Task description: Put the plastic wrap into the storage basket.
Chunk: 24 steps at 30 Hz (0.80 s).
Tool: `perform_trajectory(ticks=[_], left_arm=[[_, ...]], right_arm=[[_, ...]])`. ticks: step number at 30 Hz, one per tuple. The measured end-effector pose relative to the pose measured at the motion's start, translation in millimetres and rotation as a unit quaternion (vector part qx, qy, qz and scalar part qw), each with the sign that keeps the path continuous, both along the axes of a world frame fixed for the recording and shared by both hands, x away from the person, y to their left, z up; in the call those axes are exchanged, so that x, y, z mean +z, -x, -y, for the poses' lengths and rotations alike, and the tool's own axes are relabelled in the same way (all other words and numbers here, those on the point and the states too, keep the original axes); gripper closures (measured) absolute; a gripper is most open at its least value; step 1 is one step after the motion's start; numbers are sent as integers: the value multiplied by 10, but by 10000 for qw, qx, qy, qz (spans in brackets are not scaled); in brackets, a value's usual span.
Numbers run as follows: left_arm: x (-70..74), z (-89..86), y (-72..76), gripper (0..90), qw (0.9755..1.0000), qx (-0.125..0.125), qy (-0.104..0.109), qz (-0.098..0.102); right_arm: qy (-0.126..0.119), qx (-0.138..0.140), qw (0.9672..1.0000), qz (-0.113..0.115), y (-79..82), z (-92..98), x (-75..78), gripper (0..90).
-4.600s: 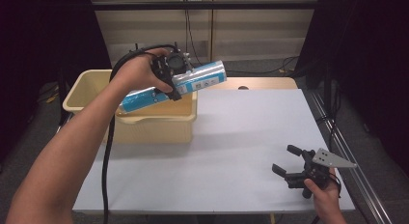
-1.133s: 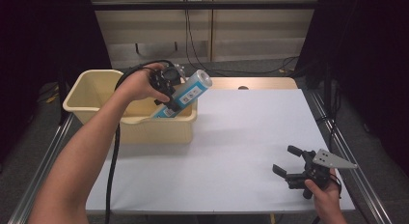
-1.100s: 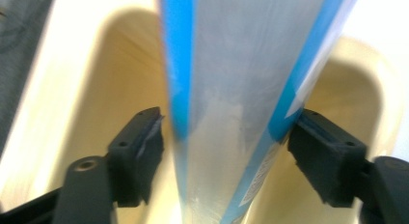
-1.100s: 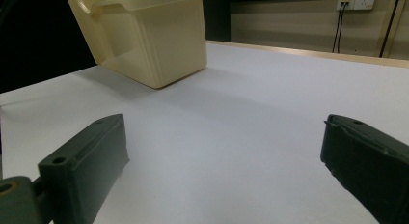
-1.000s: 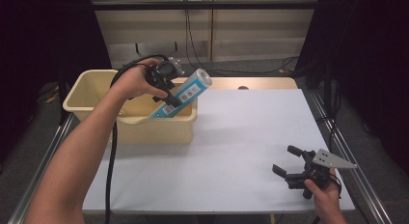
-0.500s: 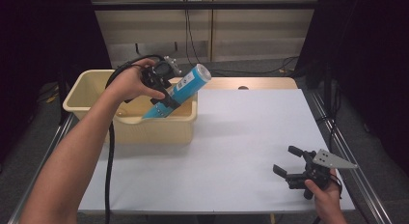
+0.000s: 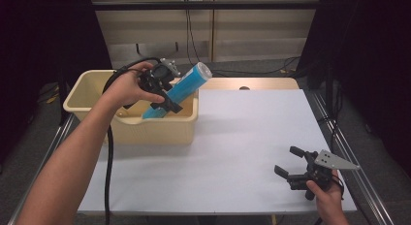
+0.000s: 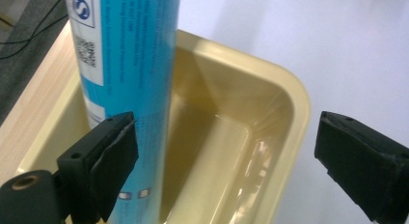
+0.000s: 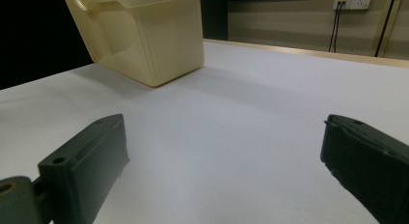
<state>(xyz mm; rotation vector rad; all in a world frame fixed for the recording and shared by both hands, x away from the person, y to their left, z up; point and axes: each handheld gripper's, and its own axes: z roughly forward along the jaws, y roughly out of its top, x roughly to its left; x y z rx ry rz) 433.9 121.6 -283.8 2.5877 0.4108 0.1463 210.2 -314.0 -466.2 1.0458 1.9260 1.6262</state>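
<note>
Item 1, nearest: right hand-held gripper (image 7: 295,163), at 5 o'clock on the bench (image 7: 252,152). It is resting low over the white surface, jaws standing spread with nothing between them. It is taking no part in the work.

Item 2: bench, white top, bare across its middle from 6 o'clock out to 12 o'clock.

Item 3: cream tub (image 7: 160,128), sitting at 10 o'clock on the bench, open side up. In the left gripper view its glossy inside (image 8: 226,137) is showing nothing lying in it apart from the tube's lower end.

Item 4: blue tube (image 7: 181,89), a long cylinder with a white printed label. It is leaning at a slant, lower end down inside the tub, upper end sticking out over the rim toward 1 o'clock.

Item 5: left hand-held gripper (image 7: 165,91), hanging over the tub at 10 o'clock. Its jaws have just been opening. In the left gripper view one pad (image 8: 113,168) is lying right against the tube (image 8: 130,64), while the other is standing well apart from it, so the tube is sitting between them unpinched.

Change noted: the tube was being carried higher above the tub and is now lower, its end inside. Judgement: the tube is being released into the tub, and the placing is nearly done.
</note>
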Motion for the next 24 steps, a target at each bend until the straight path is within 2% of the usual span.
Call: perform_trajectory(ticks=[2,9,13,17,19,24], left_arm=[[-4,-11,30,75,10000,-58,23,66],[-65,-47,143,61,9996,-90,239,72],[-97,-78,213,54,9979,-46,638,40],[-154,-108,269,53,9974,35,714,78],[-180,-129,291,53,9966,14,823,51],[-229,-166,369,51,9955,-8,939,102]], right_arm=[[7,5,10000,3,0,0,1,23],[7,7,10000,3,0,-8,6,22],[17,0,10000,15,-2,-6,6,23],[11,9,10000,37,-3,-12,10,23],[24,10,10000,42,-4,-12,11,22],[24,21,10000,51,-7,-15,12,23]])
